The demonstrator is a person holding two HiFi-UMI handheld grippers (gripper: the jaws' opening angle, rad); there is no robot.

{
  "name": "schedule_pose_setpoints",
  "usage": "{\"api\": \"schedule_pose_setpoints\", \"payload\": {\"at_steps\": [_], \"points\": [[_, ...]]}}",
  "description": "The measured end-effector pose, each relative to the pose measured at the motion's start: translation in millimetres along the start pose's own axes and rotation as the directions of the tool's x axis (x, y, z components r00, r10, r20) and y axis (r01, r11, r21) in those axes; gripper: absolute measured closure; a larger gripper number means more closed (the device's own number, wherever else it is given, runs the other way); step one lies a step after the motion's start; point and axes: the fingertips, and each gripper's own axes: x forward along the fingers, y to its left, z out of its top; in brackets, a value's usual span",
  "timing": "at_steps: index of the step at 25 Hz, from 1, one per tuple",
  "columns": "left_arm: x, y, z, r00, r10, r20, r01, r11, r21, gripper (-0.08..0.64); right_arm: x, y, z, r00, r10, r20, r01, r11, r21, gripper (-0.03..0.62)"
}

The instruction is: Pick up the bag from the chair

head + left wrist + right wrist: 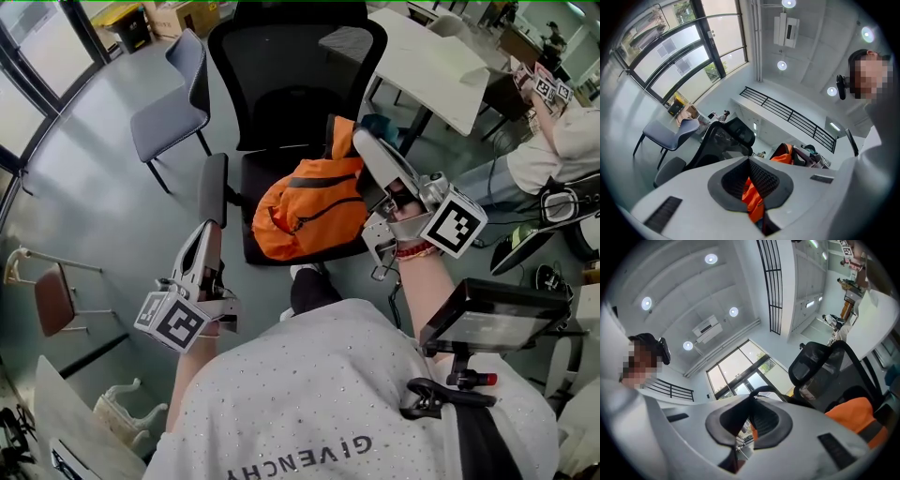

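An orange bag [309,206] with black trim lies on the seat of a black office chair [281,94]. My right gripper [361,141] is at the bag's raised top right corner. It is shut, and a thin black strap [765,389] loops out from its tips in the right gripper view [750,398]; the bag's orange body [855,416] shows low on the right there. My left gripper [208,230] is shut with nothing in it. It hangs in front of the chair's left armrest [214,187], short of the bag [785,152], which shows beyond its tips [749,160].
A grey side chair [173,89] stands at the back left and a white table [422,47] at the back right. A seated person [562,141] is at the far right. A brown chair [56,295] is on the left floor.
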Motion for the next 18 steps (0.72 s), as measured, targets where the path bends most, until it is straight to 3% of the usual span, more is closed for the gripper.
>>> {"api": "schedule_pose_setpoints", "payload": {"at_steps": [6,18], "points": [[1,-7,-11,1.0,-0.006,-0.019,0.006,1.0,-0.001,0.56,-15,9,0,0.999,0.045,0.002,-0.045,0.999,-0.002,0.578],[0,-22,-20,0.999,-0.03,-0.024,0.029,1.0,-0.007,0.56,-33,10,-2,1.0,0.02,-0.02,-0.02,1.0,-0.024,0.58]]}}
